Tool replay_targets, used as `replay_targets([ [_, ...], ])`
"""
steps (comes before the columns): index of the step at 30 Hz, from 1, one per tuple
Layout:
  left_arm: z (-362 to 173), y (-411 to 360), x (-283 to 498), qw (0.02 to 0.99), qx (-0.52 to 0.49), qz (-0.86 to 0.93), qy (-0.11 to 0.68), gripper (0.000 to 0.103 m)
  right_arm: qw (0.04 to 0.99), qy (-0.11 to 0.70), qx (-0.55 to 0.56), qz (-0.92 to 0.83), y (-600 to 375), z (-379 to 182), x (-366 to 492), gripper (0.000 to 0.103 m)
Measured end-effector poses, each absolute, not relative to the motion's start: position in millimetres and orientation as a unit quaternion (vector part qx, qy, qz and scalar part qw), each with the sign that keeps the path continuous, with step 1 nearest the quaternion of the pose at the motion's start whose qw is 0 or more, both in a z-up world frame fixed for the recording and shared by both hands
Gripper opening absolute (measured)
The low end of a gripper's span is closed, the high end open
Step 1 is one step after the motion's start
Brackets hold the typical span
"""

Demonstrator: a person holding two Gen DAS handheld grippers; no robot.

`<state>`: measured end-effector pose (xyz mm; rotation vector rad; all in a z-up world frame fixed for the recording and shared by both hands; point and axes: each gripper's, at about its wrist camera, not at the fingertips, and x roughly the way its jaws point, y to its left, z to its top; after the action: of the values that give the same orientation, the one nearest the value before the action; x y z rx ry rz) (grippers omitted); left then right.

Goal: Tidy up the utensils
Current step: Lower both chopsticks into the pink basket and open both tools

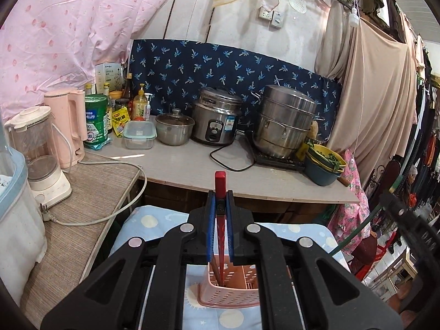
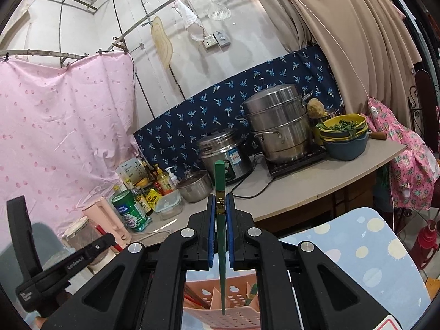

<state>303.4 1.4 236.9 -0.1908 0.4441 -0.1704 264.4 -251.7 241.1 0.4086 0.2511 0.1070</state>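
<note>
My left gripper [image 1: 220, 200] is shut on a red chopstick [image 1: 220, 184]. The stick stands nearly upright and its lower tip reaches into a pink perforated utensil basket [image 1: 233, 288] below the fingers. My right gripper [image 2: 220, 203] is shut on a green chopstick [image 2: 219, 176], also upright, with its tip hanging over the same pink basket [image 2: 233, 316]. Other sticks show inside the basket in the right wrist view. The basket rests on a light blue patterned cloth [image 2: 371, 247]. The left gripper's black body [image 2: 55, 272] shows at the lower left of the right wrist view.
Behind runs a counter [image 1: 192, 165] with a rice cooker [image 1: 217, 121], a steel steamer pot [image 1: 286, 121], a small lidded pot [image 1: 173, 129], stacked bowls [image 1: 324, 165], bottles and a clear food box [image 1: 139, 134]. A blender [image 1: 41, 159] and pink kettle [image 1: 68, 126] stand left. A power cord [image 1: 110, 209] trails across.
</note>
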Motion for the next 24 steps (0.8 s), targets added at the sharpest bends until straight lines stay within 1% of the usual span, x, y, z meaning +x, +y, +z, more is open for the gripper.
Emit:
replay_targets([
  [6,231.8,-0.3,304.2,0.966,-0.092,-0.085,0.226,0.007,0.974,0.109,0.193,0.045,-251.0,253.6,267.8,0.007],
  [19,214.4,2.5,310.6,0.962,-0.091,-0.078,0.244,0.007,0.965,0.185,0.181,0.036,-243.6,194.0,296.9,0.007],
  [24,214.2,5.0,306.9,0.964,-0.092,-0.073,0.239,0.009,0.965,0.189,0.177,0.032,-244.7,190.1,291.4,0.013],
])
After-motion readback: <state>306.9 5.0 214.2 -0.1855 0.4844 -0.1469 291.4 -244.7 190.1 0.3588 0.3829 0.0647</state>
